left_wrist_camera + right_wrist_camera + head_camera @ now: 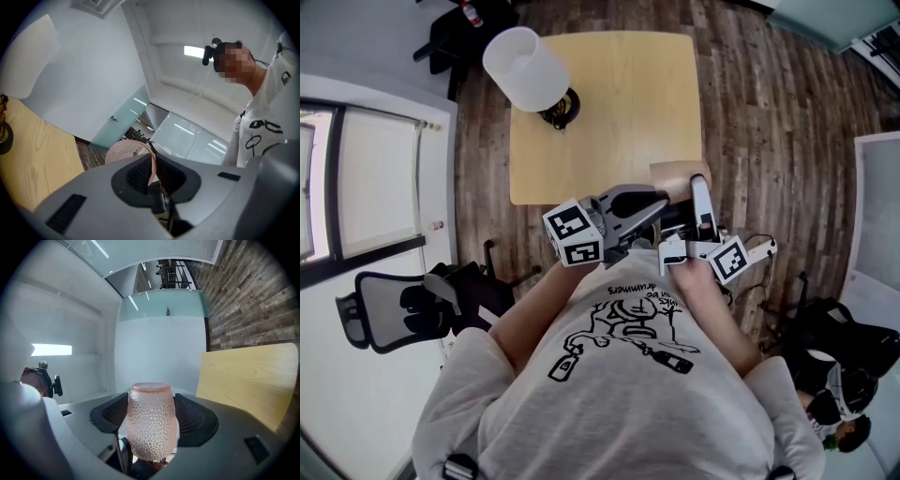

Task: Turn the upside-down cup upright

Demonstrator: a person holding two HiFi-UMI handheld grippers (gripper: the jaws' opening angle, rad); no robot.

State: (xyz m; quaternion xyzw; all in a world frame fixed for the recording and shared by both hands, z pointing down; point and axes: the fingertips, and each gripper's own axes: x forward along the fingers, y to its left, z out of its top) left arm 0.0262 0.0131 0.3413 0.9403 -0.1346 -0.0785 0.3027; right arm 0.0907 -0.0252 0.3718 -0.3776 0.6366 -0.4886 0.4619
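Head view showed both grippers drawn in close to my chest, just off the near edge of the wooden table [609, 122]. The pink cup [675, 174] was caught between them in the air, well away from the lamp [530, 70]; I judged that holding it there gave room to swing it over. Left gripper view showed my left gripper [153, 165] with its jaws nearly together, pinching the cup's thin wall at the rim, probably to steady it. Right gripper view showed my right gripper [152, 411] spread wide around the dimpled body, pads pressing both sides, closed end pointing away. Only my shirt [628, 366] carried lettering, too small and upside down to read; the marker cubes [577, 234] bore patterns, no words.
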